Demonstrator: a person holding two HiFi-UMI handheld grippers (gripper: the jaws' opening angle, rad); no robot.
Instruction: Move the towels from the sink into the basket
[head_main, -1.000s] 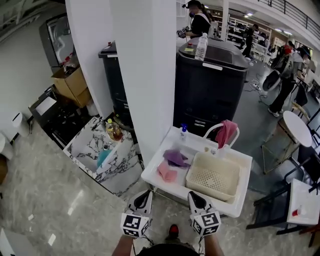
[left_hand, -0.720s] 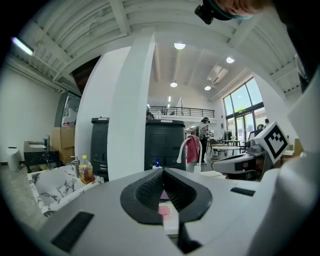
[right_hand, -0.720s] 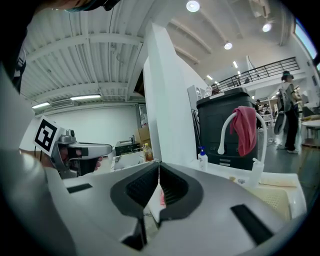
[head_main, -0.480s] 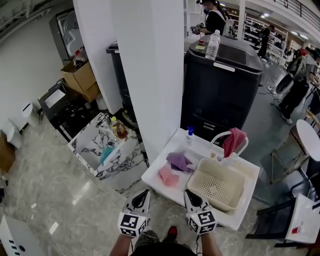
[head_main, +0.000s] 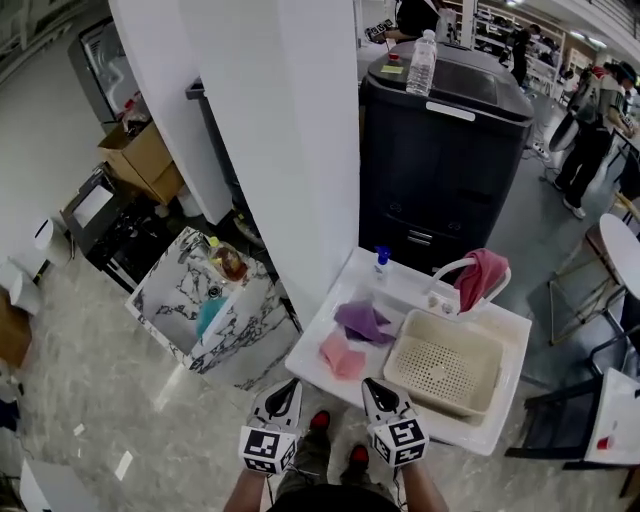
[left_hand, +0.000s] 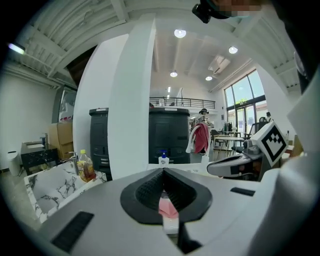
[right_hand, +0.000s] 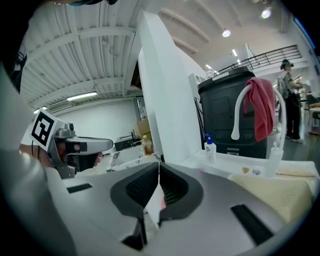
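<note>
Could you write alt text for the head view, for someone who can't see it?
From above, a person at a white sink holds the left gripper and right gripper, both shut and empty, near its front edge. A pink towel and a purple towel lie in the sink, beside an empty cream basket; a red towel hangs on the faucet.

The left gripper (left_hand: 163, 171) holds its jaws together (tips touching); beyond lies a pink towel (left_hand: 168, 207), a soap bottle (left_hand: 162, 159) farther back.
</note>
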